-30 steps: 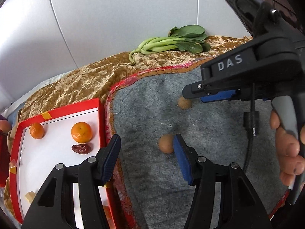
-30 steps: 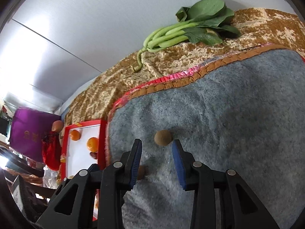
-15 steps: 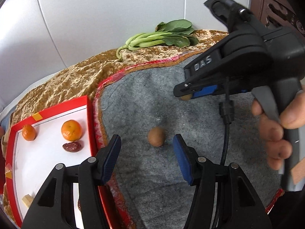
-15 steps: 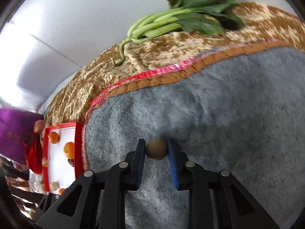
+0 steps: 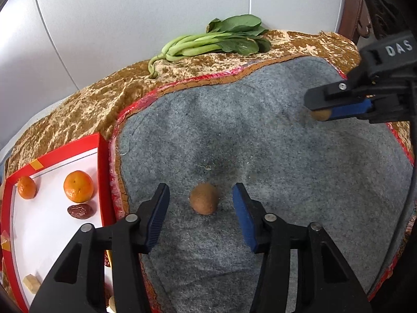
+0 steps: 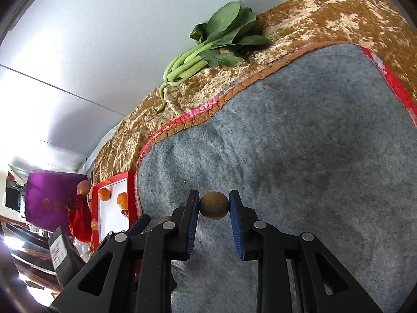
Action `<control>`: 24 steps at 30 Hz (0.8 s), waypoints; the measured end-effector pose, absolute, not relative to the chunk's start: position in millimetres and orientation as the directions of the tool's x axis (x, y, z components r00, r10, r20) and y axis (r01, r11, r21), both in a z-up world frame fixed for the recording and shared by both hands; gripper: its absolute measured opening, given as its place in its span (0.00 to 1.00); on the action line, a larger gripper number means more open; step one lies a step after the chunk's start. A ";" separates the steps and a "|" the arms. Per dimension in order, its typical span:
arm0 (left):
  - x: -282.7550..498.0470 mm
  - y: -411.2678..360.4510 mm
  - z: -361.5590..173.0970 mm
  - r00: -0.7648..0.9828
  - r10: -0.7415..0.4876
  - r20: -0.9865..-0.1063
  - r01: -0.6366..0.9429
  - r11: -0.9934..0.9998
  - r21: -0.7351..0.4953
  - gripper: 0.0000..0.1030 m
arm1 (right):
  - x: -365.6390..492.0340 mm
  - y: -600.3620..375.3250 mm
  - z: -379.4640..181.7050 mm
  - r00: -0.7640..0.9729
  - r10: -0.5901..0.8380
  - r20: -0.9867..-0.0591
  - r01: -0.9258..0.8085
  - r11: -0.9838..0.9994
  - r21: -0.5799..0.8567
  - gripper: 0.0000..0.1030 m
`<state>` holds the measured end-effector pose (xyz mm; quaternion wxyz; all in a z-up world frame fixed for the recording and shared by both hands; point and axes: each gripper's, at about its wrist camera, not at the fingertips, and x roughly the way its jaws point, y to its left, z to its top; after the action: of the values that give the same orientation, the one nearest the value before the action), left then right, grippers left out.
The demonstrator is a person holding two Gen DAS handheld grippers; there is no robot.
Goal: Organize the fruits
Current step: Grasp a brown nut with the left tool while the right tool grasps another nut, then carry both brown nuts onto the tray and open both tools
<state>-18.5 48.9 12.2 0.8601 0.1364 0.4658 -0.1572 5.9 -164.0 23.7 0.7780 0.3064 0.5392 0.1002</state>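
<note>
A small brown round fruit (image 5: 203,202) lies on the grey felt mat (image 5: 286,161) between the fingers of my left gripper (image 5: 201,210); the jaws are closing and the pads stand clear of it on both sides. My right gripper (image 6: 214,210) is shut on a second brown round fruit (image 6: 214,205), lifted off the mat. In the left wrist view that right gripper (image 5: 323,110) shows at the far right with the fruit (image 5: 320,114) at its tip. A red-rimmed white tray (image 5: 52,234) at the left holds two oranges (image 5: 78,186) and a red date (image 5: 79,211).
A bunch of leafy greens (image 5: 211,43) lies on the gold cloth (image 5: 86,109) by the white wall. Beyond the tray in the right wrist view are a purple bag (image 6: 49,198) and a red bag (image 6: 79,220). Small beige pieces (image 5: 31,283) lie in the tray's near end.
My right gripper closed on one brown fruit and carried it up and to the right. My left gripper shifted so the other brown fruit sits between its fingers, which have narrowed.
</note>
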 end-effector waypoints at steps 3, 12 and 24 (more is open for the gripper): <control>-15.3 46.2 5.9 0.500 -0.140 -0.855 0.400 0.913 0.085 0.34 | 4.8 -164.3 22.5 0.392 0.493 -0.776 0.172 0.790 0.589 0.23; -16.5 47.9 8.3 0.503 -0.154 -0.851 0.386 0.920 0.062 0.20 | -0.1 -150.7 25.2 0.383 0.502 -0.775 0.128 0.803 0.583 0.23; -67.6 98.7 72.1 0.688 -0.080 -0.721 0.209 0.974 0.091 0.20 | -15.6 -94.3 53.2 0.403 0.500 -0.767 -0.068 0.852 0.520 0.23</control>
<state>-67.6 98.7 72.1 0.9149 0.0832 0.3871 -0.0788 -15.6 -94.3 53.2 0.8111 0.2087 0.5176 0.1752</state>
